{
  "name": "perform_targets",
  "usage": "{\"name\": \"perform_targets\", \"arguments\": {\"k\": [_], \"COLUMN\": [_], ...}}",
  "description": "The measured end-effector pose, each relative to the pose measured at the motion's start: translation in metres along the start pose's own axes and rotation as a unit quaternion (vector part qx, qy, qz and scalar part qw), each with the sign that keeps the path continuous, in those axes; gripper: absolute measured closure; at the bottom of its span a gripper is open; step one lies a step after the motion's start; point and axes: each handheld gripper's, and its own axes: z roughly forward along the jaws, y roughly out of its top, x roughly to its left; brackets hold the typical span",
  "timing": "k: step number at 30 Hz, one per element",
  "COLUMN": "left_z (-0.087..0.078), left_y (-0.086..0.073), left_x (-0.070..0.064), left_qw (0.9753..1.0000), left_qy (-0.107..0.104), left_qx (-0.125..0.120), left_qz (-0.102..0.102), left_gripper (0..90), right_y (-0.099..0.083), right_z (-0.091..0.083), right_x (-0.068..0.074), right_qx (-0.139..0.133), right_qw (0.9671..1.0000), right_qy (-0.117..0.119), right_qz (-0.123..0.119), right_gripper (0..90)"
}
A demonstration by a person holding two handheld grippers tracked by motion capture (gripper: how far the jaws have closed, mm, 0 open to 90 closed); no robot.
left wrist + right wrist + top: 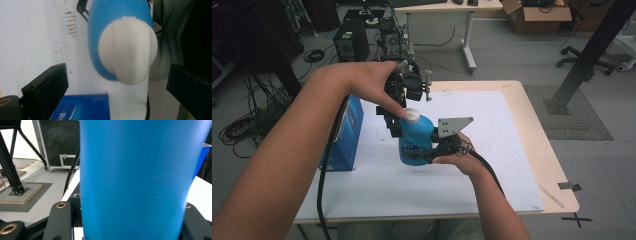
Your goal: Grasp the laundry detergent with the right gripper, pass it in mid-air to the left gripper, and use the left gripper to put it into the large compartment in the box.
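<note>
My right gripper (432, 150) is clamped on the blue bottle (416, 137), lifted above the table (512, 150); left gripper (399, 117) spread open around its white cap (412, 115).

Blue bottle (416, 140), white cap (412, 115); blue box (346, 134); white mat (492, 145).

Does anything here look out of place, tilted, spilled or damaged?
No spill or damage shows. The blue bottle is held off the table, clamped by the right gripper. The left gripper is open with its jaws on either side of the white cap. The blue box stands upright at the table's left edge.
</note>
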Motion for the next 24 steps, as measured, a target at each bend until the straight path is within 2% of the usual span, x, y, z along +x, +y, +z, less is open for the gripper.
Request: {"name": "perform_targets", "arguments": {"k": [6,24], "left_z": [0.001,0.004], "left_y": [0.0,0.01], "left_x": [0.0,-0.005], "left_qw": [1.0,0.9999], "left_qy": [0.002,0.005], "left_qx": [0.005,0.011], "left_qz": [-0.005,0.002], "left_gripper": [4.2,4.2], "right_y": [-0.001,0.005], "right_z": [0.009,0.022], "right_x": [0.0,0.0], "right_qx": [0.0,-0.004], "right_qw": [1.0,0.9999], "right_qy": [0.005,0.014], "right_qz": [-0.002,-0.008], "right_gripper": [44.7,44.7]}}
